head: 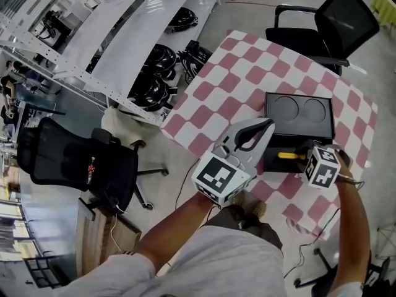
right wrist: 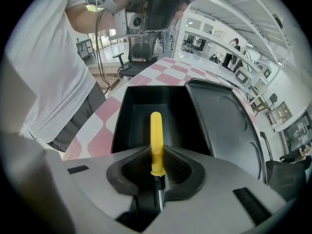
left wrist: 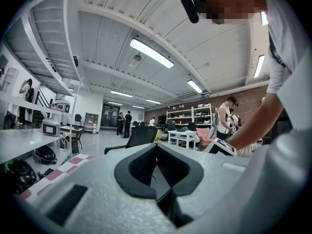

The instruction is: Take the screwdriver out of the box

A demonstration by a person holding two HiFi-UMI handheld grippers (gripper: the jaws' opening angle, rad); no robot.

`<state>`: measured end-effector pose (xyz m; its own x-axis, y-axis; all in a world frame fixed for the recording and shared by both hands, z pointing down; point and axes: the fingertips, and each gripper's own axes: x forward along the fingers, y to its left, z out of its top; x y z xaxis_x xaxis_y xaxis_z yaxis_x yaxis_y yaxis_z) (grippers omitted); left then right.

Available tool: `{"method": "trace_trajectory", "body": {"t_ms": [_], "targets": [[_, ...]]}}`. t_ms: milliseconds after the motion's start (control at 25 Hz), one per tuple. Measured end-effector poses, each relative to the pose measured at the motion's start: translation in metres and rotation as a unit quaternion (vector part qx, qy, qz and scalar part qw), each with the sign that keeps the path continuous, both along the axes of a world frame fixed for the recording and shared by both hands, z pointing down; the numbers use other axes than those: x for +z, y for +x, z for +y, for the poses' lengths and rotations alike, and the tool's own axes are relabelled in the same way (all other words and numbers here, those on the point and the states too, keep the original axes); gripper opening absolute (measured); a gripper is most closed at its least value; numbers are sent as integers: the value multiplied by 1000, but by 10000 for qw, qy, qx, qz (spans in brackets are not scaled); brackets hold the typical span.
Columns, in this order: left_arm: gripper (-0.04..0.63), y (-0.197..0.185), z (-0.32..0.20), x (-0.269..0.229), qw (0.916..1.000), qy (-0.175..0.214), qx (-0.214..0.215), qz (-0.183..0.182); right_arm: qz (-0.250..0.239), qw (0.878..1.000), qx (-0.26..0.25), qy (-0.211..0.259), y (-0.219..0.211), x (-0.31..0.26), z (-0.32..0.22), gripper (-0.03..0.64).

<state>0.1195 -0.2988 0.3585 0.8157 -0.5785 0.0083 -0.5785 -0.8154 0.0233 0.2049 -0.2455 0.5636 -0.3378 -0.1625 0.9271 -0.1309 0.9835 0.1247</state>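
The yellow-handled screwdriver (head: 288, 156) lies in the open black box (head: 272, 163) at the near edge of the checkered table. My right gripper (head: 303, 157) points steeply down into the box from the right. In the right gripper view the screwdriver (right wrist: 156, 140) runs lengthwise between the jaws of the right gripper (right wrist: 156, 151). Its metal shaft is nearest the camera and its handle reaches out over the box (right wrist: 131, 116). The pads stand close on either side of the handle without clearly pressing it. My left gripper (head: 266, 129) hovers level beside the box, tips together and empty. The left gripper (left wrist: 156, 147) faces the room.
The box's lid (head: 299, 115), with two round recesses, lies open flat behind the tray; the lid (right wrist: 222, 126) is on the right in the right gripper view. A black office chair (head: 337, 23) stands beyond the table. A white shelf rack (head: 124, 48) and another chair (head: 74, 156) are to the left.
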Motion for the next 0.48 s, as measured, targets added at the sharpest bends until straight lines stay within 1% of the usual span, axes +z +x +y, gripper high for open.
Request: {"method": "trace_trajectory", "body": {"t_ms": [240,480], "targets": [[14,4,-1,-6,9999,85,81,-26,-601,9973,300,307,-5,-36,-8,74],[14,13,0,-15,9997,119,184,49,-1299,9869,739,614,-6,-73,-15,74]]}}
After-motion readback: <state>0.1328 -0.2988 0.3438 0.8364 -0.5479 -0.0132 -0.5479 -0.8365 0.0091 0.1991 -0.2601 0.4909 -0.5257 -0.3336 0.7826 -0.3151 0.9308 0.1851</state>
